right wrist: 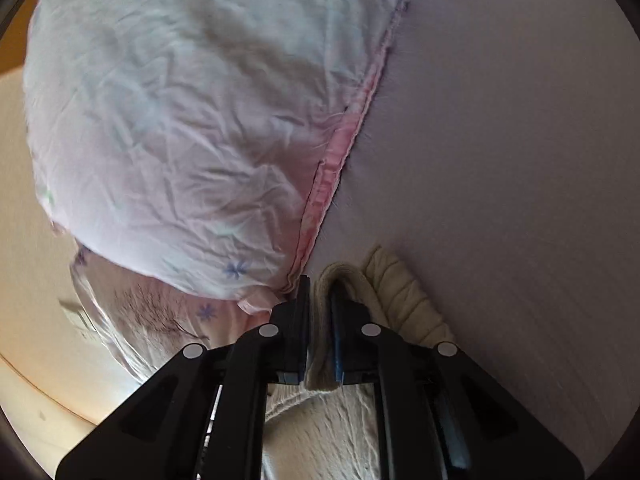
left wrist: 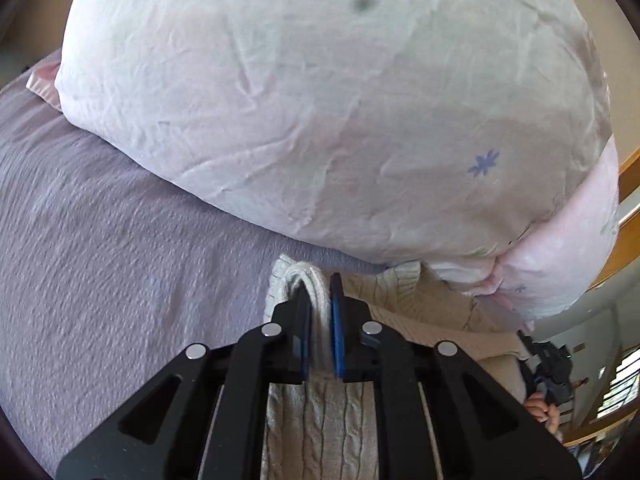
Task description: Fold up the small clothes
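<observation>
A small cream cable-knit sweater (left wrist: 320,420) lies on the lilac bed sheet (left wrist: 120,260), right in front of a big pillow. My left gripper (left wrist: 319,300) is shut on a folded ribbed edge of the sweater (left wrist: 310,280). In the right wrist view my right gripper (right wrist: 320,300) is shut on another ribbed edge of the same sweater (right wrist: 320,344), with more knit (right wrist: 404,292) bunched to its right. Both grips sit close to the pillow's lower edge.
A large white-pink pillow with flower prints (left wrist: 340,100) fills the space ahead in both views, also in the right wrist view (right wrist: 180,120). A wooden bed frame (left wrist: 628,184) runs on the right. The person's hand on the other gripper's handle (left wrist: 544,412) shows at right.
</observation>
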Action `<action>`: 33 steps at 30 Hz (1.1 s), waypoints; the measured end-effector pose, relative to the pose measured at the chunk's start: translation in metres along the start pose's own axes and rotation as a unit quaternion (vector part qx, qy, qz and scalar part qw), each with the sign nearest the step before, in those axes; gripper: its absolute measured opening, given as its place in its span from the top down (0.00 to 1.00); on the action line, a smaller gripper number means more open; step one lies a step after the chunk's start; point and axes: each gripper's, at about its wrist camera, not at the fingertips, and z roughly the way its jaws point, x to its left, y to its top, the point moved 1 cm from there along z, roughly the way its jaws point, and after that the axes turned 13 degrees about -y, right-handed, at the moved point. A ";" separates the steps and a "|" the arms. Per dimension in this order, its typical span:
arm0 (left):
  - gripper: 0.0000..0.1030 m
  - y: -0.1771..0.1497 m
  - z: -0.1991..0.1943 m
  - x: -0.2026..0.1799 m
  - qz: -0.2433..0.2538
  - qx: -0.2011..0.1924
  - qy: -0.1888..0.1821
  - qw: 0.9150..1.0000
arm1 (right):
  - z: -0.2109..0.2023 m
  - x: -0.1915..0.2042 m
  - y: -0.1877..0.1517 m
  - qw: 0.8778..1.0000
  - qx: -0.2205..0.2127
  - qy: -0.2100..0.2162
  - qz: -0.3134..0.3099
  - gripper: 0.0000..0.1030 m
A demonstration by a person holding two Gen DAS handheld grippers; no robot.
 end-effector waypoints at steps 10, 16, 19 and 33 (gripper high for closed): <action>0.28 0.000 -0.074 -0.003 0.035 -0.101 0.033 0.994 | -0.026 0.030 -0.014 0.994 -0.057 -0.010 -0.096 0.22; 0.30 -0.054 -0.045 0.000 0.039 0.039 -0.007 0.998 | -0.041 0.044 -0.052 0.974 -0.033 -0.031 -0.224 0.18; 0.37 -0.069 -0.023 0.004 0.021 0.078 -0.013 0.997 | -0.047 0.044 -0.067 0.968 -0.028 -0.025 -0.248 0.17; 0.87 -0.052 0.002 -0.031 -0.021 0.046 -0.015 0.999 | -0.069 0.052 -0.083 0.954 -0.046 0.045 -0.291 0.12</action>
